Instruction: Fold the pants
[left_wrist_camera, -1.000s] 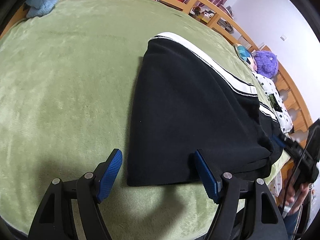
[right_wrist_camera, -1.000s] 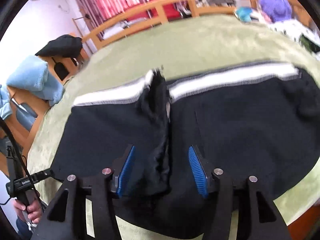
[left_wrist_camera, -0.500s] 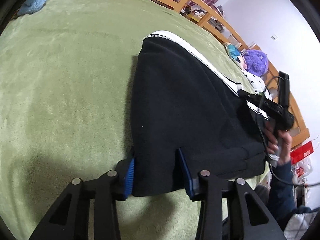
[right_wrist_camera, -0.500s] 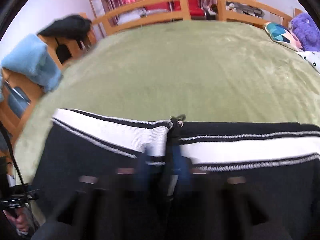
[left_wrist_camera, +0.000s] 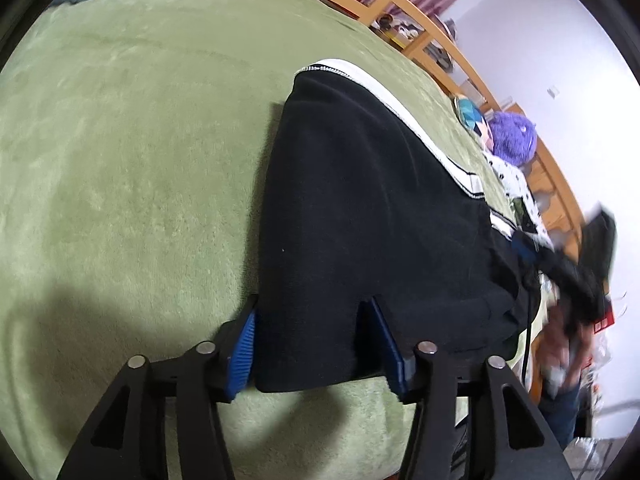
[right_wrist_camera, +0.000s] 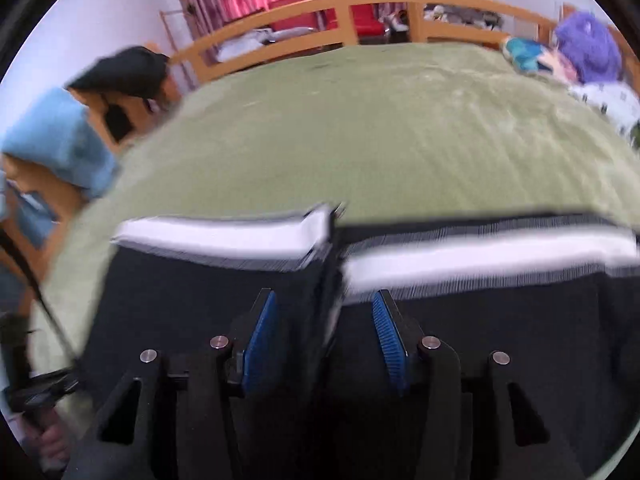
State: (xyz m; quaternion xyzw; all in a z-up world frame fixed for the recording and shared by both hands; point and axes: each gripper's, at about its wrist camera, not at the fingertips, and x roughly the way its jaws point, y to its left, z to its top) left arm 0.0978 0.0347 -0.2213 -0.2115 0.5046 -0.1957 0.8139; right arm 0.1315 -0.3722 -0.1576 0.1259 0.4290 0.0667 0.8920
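Black pants (left_wrist_camera: 360, 216) with a white side stripe lie folded on the green blanket (left_wrist_camera: 132, 168). My left gripper (left_wrist_camera: 316, 350) is partly closed around the near corner of the pants, one blue pad on each side of the cloth. In the right wrist view, blurred by motion, my right gripper (right_wrist_camera: 326, 340) stands open over the black pants (right_wrist_camera: 172, 300), its pads astride a raised fold near the white stripe (right_wrist_camera: 460, 256). The right gripper also shows at the far right of the left wrist view (left_wrist_camera: 568, 264).
A wooden bed rail (right_wrist_camera: 360, 4) runs along the far edge. A purple plush toy (left_wrist_camera: 512, 136) and patterned cloth lie at the far right. A blue towel (right_wrist_camera: 56, 140) and a dark garment (right_wrist_camera: 124, 72) hang at the left.
My left gripper has narrowed from wide open onto the pants' near corner. My right gripper swung over the pants, closed at the stripe half a second ago, and is open now.
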